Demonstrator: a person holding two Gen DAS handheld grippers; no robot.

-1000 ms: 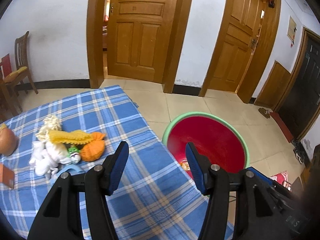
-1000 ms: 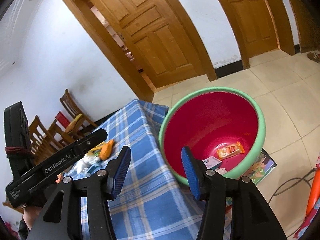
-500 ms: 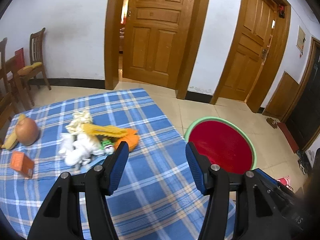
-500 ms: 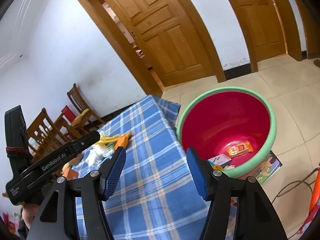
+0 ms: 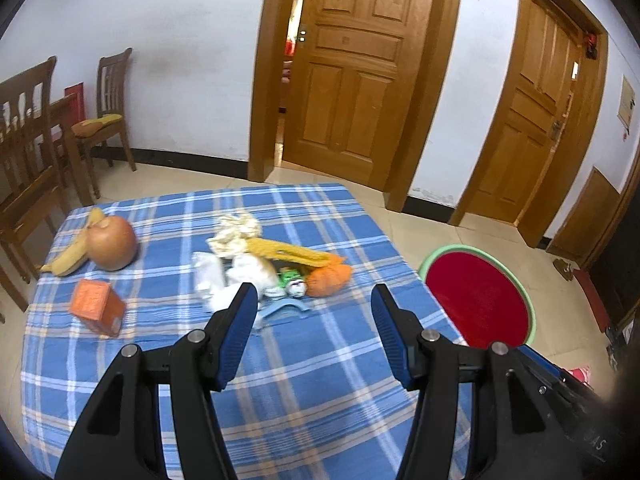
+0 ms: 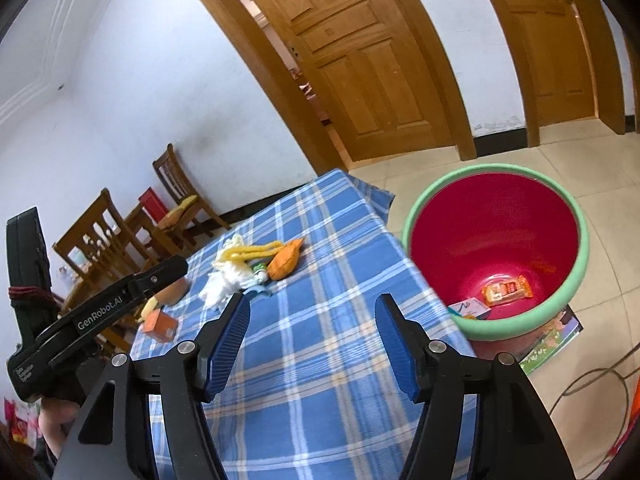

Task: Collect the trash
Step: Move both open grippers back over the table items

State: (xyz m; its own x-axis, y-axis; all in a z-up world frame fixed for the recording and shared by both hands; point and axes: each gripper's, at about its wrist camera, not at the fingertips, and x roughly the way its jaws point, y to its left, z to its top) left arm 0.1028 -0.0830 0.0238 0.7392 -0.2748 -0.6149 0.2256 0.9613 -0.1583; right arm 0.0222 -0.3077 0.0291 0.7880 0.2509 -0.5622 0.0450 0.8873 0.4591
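Red basin [image 5: 478, 308] has slid right of your left gripper [image 5: 312, 330]; the trash pile [image 5: 260, 264] now sits ahead. Both jaws gape wide, empty: next pickup pending.

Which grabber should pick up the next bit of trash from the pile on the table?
Probably the left gripper. It is open and points straight at the trash pile, which sits just past its fingertips. The right gripper, also open and empty, faces more toward the red bin.
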